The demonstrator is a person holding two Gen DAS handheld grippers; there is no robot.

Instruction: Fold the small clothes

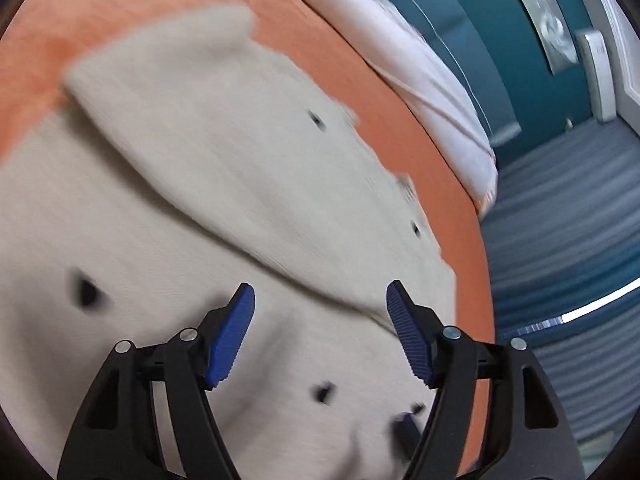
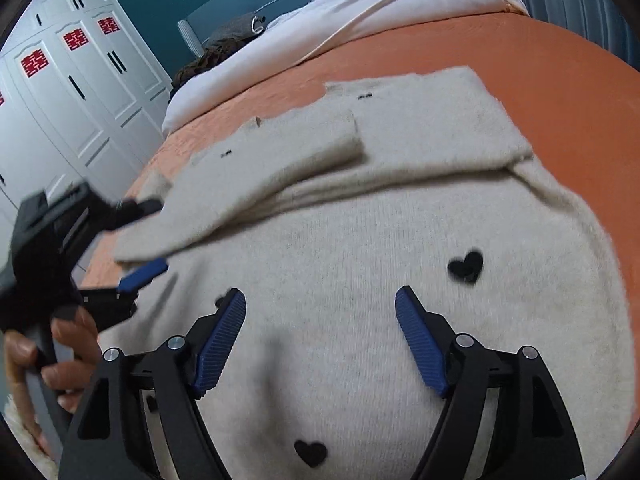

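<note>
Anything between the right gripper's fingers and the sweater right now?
Nothing. In the right wrist view the right gripper stands open over the cream sweater, only bare knit showing between its fingers.

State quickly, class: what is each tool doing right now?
Left tool: open, holding nothing, above the cream sweater.
Right tool: open, holding nothing, over the same sweater.

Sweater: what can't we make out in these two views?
- Sweater hem: cut off by the bottom edge and hand-held grippers in both wrist views.
- Dark marks in the left wrist view: motion blur hides their shape.
- Folded sleeves: what lies beneath is covered.
- Clothes on the far bedding: too small.
</note>
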